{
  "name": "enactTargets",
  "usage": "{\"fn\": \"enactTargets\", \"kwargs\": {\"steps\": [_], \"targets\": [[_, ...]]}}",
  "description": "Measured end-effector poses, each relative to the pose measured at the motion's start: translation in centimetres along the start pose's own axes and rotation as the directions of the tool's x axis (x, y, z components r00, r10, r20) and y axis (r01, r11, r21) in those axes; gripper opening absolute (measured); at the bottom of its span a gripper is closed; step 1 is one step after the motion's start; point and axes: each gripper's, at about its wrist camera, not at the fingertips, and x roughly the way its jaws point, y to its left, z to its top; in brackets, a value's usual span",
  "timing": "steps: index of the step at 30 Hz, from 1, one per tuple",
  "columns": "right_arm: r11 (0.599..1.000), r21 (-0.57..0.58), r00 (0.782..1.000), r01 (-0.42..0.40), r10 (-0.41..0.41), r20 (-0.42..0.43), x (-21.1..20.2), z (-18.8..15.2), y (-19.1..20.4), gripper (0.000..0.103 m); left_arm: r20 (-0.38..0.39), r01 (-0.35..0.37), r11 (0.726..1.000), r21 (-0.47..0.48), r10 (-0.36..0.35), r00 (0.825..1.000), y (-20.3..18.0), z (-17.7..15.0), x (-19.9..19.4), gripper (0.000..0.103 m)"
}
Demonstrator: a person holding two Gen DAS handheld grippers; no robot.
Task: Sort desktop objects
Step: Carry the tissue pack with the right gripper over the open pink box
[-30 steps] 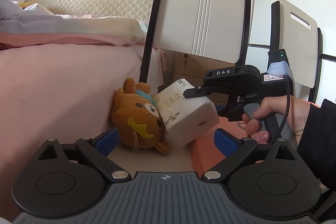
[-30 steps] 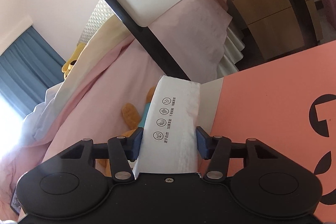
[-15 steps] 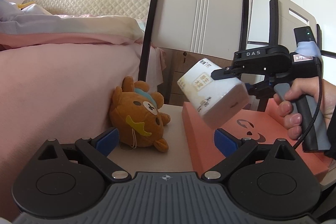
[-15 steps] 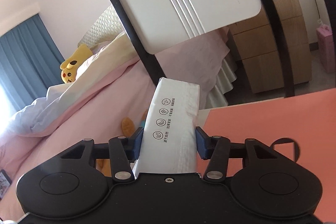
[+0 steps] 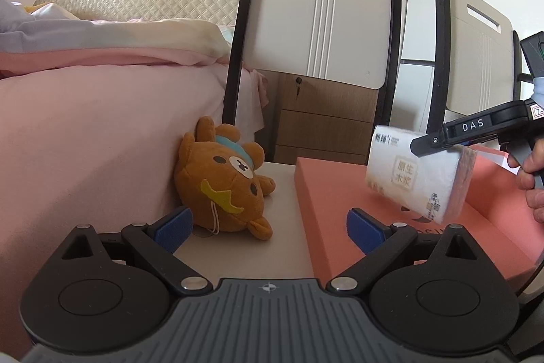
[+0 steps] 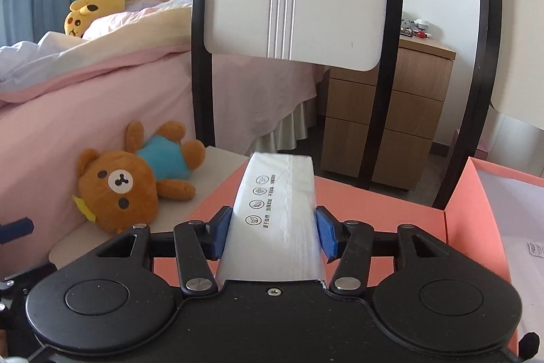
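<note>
My right gripper (image 6: 273,235) is shut on a white tissue pack (image 6: 277,210) and holds it in the air above a salmon-pink box lid (image 6: 374,210). The pack (image 5: 418,174) and the right gripper (image 5: 438,143) also show at the right of the left wrist view. A brown teddy bear (image 5: 226,181) lies on the white tabletop (image 5: 238,247) against the pink bedding; it shows in the right wrist view (image 6: 125,182) too. My left gripper (image 5: 268,227) is open and empty, low over the table just in front of the bear.
An open pink box (image 6: 482,210) with a white inside stands right of the lid (image 5: 340,193). Two white chair backs (image 5: 319,22) rise behind the table. The pink bed (image 5: 85,125) borders the left side. A wooden drawer unit (image 6: 384,121) stands behind.
My right gripper has carried the tissue pack up and to the right, away from the bear and over the pink lid. My left gripper has stayed open and nearly still.
</note>
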Motion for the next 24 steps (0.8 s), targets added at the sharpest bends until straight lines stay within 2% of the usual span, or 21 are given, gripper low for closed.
{"fn": "enactTargets", "kwargs": {"steps": [4,6,8,10,12,14,15,19,24], "targets": [[0.999,-0.029,1.0,0.019,-0.019,0.006,0.1,-1.4,0.4,0.059,-0.005,-0.012,0.999,0.038,0.012,1.0,-0.8,-0.3,0.2,0.098],[0.999,-0.024,1.0,0.026,-0.026,0.011,0.1,-1.8,0.3,0.064,-0.008,-0.018,0.999,0.05,0.019,1.0,-1.0,-0.4,0.3,0.098],[1.0,-0.004,0.999,0.027,-0.027,0.018,0.1,-2.3,0.2,0.078,-0.013,-0.024,0.998,0.059,0.025,1.0,-1.3,-0.5,0.4,0.098],[0.999,-0.003,0.999,0.033,-0.033,0.016,0.2,-2.7,0.4,0.078,-0.009,-0.035,0.997,0.068,0.036,0.999,-1.5,-0.5,0.4,0.098],[0.999,-0.013,0.999,0.033,-0.033,0.015,0.2,-3.0,0.6,0.077,-0.002,-0.053,0.995,0.081,0.053,0.999,-1.9,-0.5,0.5,0.099],[0.999,-0.027,0.999,0.033,-0.032,0.02,0.1,-3.2,0.8,0.059,-0.001,-0.077,0.991,0.107,0.078,0.997,-2.5,-0.5,0.7,0.098],[0.999,-0.032,0.999,0.038,-0.037,0.027,0.0,-3.2,0.9,0.056,0.002,-0.076,0.99,0.118,0.076,0.997,-2.9,-0.3,0.6,0.098],[0.999,-0.028,0.999,0.03,-0.029,0.032,-0.5,-3.3,0.6,0.054,0.035,-0.091,0.986,0.139,0.087,0.996,-4.3,0.7,-0.3,0.098],[0.999,-0.038,0.998,0.033,-0.031,0.053,-1.5,-3.4,0.6,0.052,0.018,-0.081,0.991,0.11,0.08,0.997,-6.2,2.1,-1.6,0.098]]}}
